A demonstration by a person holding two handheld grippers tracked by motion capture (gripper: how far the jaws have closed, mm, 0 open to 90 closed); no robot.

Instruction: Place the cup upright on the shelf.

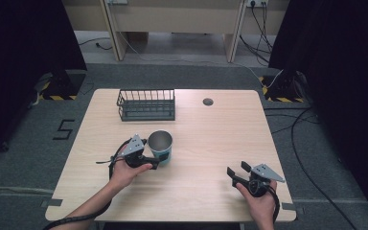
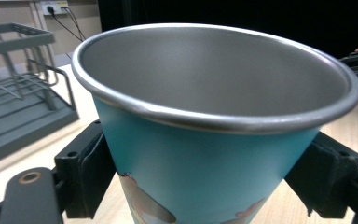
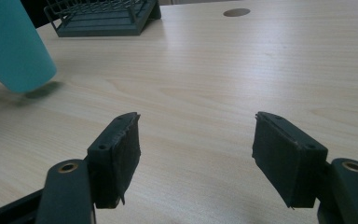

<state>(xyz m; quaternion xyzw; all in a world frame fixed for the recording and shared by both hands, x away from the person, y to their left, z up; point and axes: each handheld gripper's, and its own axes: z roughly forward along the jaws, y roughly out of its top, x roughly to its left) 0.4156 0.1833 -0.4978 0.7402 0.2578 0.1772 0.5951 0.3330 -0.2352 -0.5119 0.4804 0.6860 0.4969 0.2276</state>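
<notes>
The cup [image 2: 205, 154] has a matt grey metal inside and a smooth turquoise skin; the table [image 3: 261, 70] is pale wood grain, the rack [image 1: 146, 105] dark wire.

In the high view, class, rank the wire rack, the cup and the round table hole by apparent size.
1. Wire rack, largest.
2. Cup, held between the left gripper jaws.
3. Table hole, smallest.

- Left gripper [image 1: 159, 162] is showing black jaws, a grey three-cornered plate and a black cable.
- Right gripper [image 1: 236, 170] is wearing brass-ringed screw holes.
</notes>
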